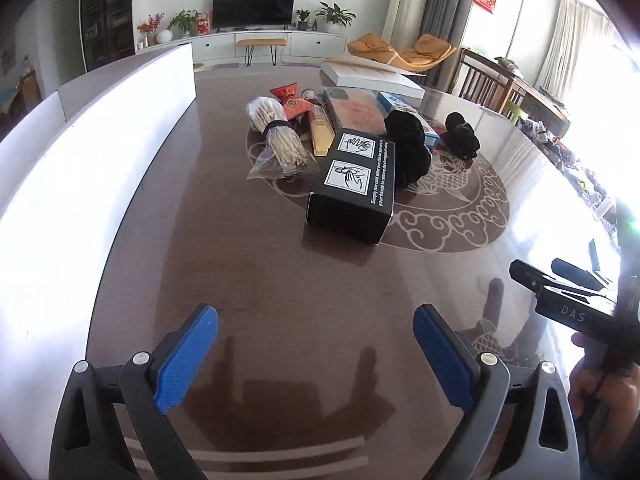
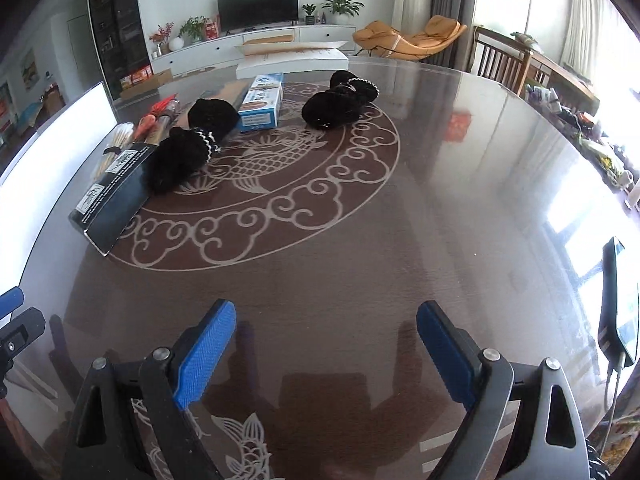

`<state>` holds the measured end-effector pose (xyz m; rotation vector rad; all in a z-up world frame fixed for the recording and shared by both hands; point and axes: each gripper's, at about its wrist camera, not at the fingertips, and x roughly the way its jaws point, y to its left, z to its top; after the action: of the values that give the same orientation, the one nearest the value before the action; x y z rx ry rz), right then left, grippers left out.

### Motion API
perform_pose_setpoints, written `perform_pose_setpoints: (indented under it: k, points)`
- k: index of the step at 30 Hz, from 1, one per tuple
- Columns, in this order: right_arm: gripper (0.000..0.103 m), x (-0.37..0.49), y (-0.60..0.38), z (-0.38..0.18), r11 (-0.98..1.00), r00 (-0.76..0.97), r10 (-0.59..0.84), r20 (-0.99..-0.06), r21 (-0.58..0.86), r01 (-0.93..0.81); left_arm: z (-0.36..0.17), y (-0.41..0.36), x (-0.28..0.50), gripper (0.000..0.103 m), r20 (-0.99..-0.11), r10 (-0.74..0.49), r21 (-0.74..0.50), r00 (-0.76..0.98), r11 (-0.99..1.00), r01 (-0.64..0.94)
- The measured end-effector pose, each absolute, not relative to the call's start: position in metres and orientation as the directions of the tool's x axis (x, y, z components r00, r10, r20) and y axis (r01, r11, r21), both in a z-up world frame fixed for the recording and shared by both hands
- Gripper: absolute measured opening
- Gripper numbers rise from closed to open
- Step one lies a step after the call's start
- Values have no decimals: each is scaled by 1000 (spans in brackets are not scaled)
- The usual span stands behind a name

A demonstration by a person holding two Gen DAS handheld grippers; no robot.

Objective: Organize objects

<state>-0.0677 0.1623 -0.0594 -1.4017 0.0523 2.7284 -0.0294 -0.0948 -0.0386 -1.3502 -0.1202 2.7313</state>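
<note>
— Several objects sit grouped on the round glass-topped table (image 1: pixel 248 280), around its fish-and-cloud inlay. Nearest is a black box (image 1: pixel 352 188) with white hand pictograms, lying flat.

— And beside it?

— To its left, a bagged bundle of pale sticks (image 1: pixel 280 136) tied with a dark band; behind that, a red packet (image 1: pixel 290 98) and a long tan box (image 1: pixel 320 132). Touching the black box's right side is a fuzzy black slipper (image 1: pixel 408 148); a second black slipper (image 1: pixel 462 136) lies apart, further right. A blue-and-white carton (image 2: pixel 262 102) lies between them.

— The grippers?

— Left gripper (image 1: pixel 316 356): blue pads spread wide, only bare tabletop between them, well short of the pile. Right gripper (image 2: pixel 326 354): likewise wide apart and holding nothing, over the table's near edge.

— Anything else?

— A white flat box (image 2: pixel 292 62) at the far side, a phone (image 2: pixel 620 300) at the right rim.
</note>
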Motion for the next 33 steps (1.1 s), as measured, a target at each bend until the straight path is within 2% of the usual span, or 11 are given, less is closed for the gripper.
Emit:
perform_pose_setpoints:
  k: [3, 7, 14, 33]
  points:
    - [98, -85, 168, -70, -996, -560, 47, -827, 2, -86, -45, -88, -50, 99, -788, 103, -86, -606, -995, -58]
    - [103, -88, 171, -73, -996, -577, 49, -815, 2, -87, -56, -91, -62, 99, -798, 135, -142, -588, -989, -35]
    - [103, -91, 165, -75, -998, -577, 39, -816, -3, -63, -64, -72, -67, 103, -814, 32, -1, -580, -999, -55]
    - [103, -91, 164, -77, -998, -578, 40, -815, -5, -62, -65, -72, -70, 103, -814, 33, -2, -580, -999, -54]
